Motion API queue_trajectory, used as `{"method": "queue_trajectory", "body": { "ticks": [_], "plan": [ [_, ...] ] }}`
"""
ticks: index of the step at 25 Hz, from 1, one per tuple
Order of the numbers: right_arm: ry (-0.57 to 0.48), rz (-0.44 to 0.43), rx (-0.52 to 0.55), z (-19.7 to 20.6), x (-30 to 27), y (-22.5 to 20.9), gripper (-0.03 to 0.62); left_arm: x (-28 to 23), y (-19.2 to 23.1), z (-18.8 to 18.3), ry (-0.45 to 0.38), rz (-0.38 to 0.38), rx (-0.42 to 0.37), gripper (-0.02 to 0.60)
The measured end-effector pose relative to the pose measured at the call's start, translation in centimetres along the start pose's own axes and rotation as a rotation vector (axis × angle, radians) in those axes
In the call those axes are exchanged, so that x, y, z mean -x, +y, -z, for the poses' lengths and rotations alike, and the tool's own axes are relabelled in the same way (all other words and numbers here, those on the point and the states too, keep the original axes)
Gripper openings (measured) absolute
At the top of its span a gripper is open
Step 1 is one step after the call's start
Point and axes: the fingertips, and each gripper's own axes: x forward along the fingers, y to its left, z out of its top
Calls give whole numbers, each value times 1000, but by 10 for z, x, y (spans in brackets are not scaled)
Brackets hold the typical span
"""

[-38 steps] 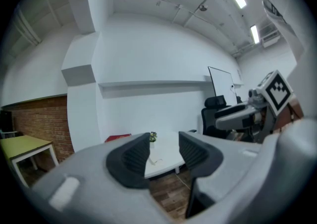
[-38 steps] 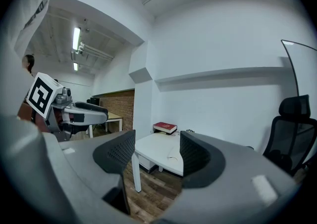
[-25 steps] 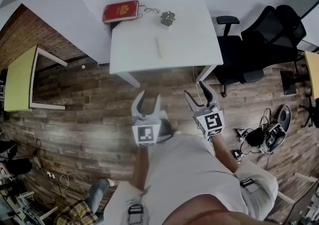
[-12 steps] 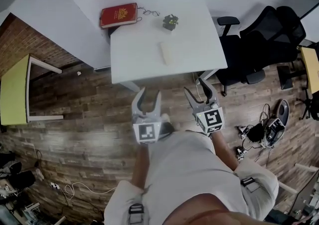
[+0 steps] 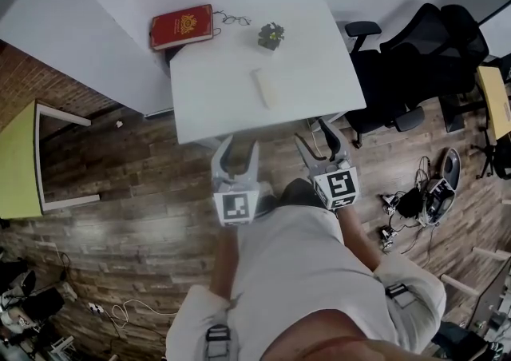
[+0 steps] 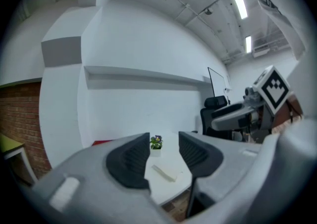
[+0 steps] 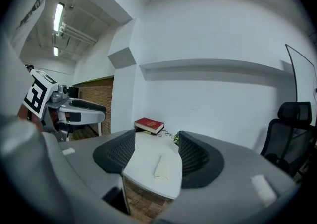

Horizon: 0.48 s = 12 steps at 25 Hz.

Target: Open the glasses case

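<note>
**Both claws released, glasses case alone on the tabletop**

The white glasses case (image 5: 265,89) lies near the middle of the white tabletop (image 5: 215,88), with its long side pointing roughly away from the person. It looks closed, and nothing touches it.

At the far side of the tabletop a red book (image 5: 183,26) lies on the left corner. A pair of eyeglasses (image 5: 234,19) lies just beside the book, and a small potted plant (image 5: 271,33) stands a little to the right of them.

The left claw (image 5: 239,152) is held above the wooden floor (image 5: 120,192), just before the near edge of the tabletop. Its jaws stand apart and nothing is between them. The right claw (image 5: 318,144) is beside it, near the same edge, also with the jaws spread and empty. Both claws point toward the tabletop and are well apart from the case. Black office chairs (image 5: 415,56) stand to the right of the tabletop.
</note>
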Motion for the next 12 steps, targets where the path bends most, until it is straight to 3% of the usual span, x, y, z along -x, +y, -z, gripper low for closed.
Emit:
{"method": "queue_trajectory", "body": {
  "ticks": [12],
  "plan": [
    [41,-1,-8,10,-54,-21,276,-53,29,10,8,11,7,179]
  ]
}}
